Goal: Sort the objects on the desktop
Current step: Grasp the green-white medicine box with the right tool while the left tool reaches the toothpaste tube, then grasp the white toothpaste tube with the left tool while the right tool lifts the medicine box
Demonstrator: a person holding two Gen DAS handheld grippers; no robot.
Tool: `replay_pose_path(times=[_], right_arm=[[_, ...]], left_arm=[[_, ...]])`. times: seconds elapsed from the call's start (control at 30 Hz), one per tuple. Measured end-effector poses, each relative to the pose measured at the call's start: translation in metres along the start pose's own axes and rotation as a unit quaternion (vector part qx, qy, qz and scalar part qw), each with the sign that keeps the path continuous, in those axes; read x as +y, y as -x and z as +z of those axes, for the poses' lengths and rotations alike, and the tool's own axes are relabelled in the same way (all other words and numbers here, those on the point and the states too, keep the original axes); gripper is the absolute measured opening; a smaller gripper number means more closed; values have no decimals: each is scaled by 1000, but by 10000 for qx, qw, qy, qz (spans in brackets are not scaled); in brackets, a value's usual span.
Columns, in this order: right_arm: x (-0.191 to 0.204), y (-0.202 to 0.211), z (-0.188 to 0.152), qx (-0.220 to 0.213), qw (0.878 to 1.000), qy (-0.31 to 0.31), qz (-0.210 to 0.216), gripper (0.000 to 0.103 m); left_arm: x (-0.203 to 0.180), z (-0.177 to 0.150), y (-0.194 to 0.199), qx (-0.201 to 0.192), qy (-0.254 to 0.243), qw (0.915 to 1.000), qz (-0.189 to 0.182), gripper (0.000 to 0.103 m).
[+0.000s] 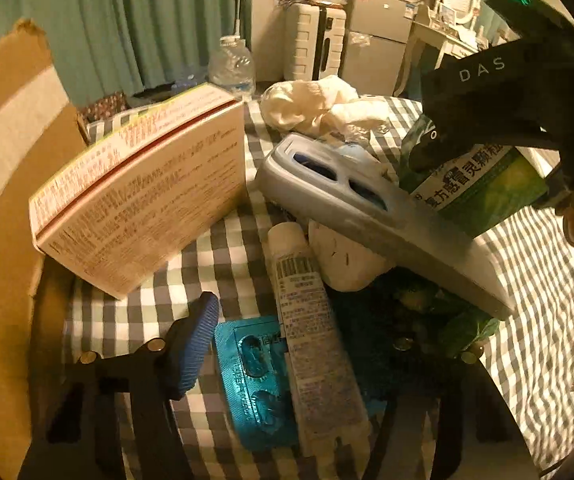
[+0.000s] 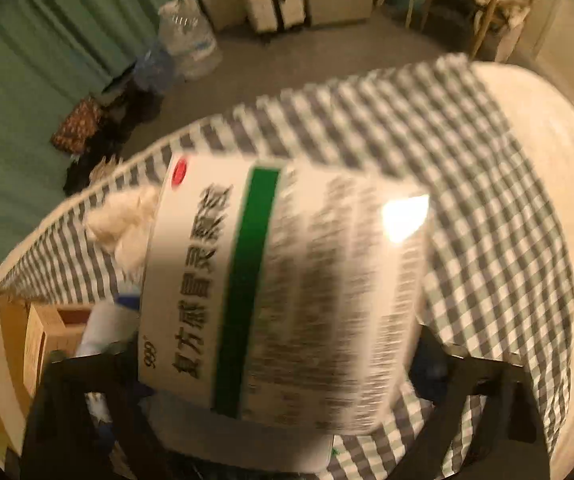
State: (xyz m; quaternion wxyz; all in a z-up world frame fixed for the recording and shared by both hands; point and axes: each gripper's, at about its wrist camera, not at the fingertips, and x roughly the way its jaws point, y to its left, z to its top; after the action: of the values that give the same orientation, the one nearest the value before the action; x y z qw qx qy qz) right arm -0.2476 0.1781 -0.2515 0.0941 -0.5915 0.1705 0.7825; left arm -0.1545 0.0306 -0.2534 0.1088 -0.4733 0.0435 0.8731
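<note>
My right gripper (image 2: 279,396) is shut on a white and green medicine box (image 2: 287,288) and holds it above the checked cloth; it also shows in the left wrist view (image 1: 483,192), with the right gripper (image 1: 439,148) on it. My left gripper (image 1: 299,344) is open low over the cloth. Between its fingers (image 1: 195,340) lie a white tube (image 1: 311,344) and a teal blister pack (image 1: 251,380). A grey plastic case (image 1: 371,212) lies tilted across a white lump behind them. A beige medicine box (image 1: 143,200) stands tilted at the left.
A cardboard box wall (image 1: 3,208) rises at the left edge. Crumpled white cloth (image 1: 319,108) lies at the back of the checked cloth (image 1: 527,280). A dark green packet (image 1: 447,320) lies under the grey case. Water bottle, suitcase and small fridge stand on the floor beyond.
</note>
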Motion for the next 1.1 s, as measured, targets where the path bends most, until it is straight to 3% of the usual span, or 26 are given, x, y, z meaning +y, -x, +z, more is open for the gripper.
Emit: replay_pose_path(times=[0.03, 0.27, 0.6, 0.73, 0.9, 0.97, 1.1], right_arm=[[1, 1, 0, -6, 10000, 81, -10, 81], [2, 20, -7, -98, 9994, 319, 117, 80], [1, 66, -22, -521, 9971, 414, 371, 79], [-1, 81, -26, -635, 9962, 371, 468, 79], [-3, 94, -31, -705, 9953, 292, 603, 79], [-7, 103, -35, -726, 9949, 269, 649, 79], [-5, 121, -41, -846, 9933, 297, 722, 79]], left_arm=[[0, 0, 2, -7, 1, 9999, -113, 28], [2, 1, 10, 17, -27, 10000, -72, 27], [9, 14, 46, -373, 62, 9992, 132, 27], [8, 20, 67, -580, 41, 9981, 221, 16], [7, 27, 90, -858, -29, 9959, 285, 15], [12, 31, 97, -955, -38, 9950, 303, 7], [13, 35, 111, -1057, 46, 9939, 297, 5]])
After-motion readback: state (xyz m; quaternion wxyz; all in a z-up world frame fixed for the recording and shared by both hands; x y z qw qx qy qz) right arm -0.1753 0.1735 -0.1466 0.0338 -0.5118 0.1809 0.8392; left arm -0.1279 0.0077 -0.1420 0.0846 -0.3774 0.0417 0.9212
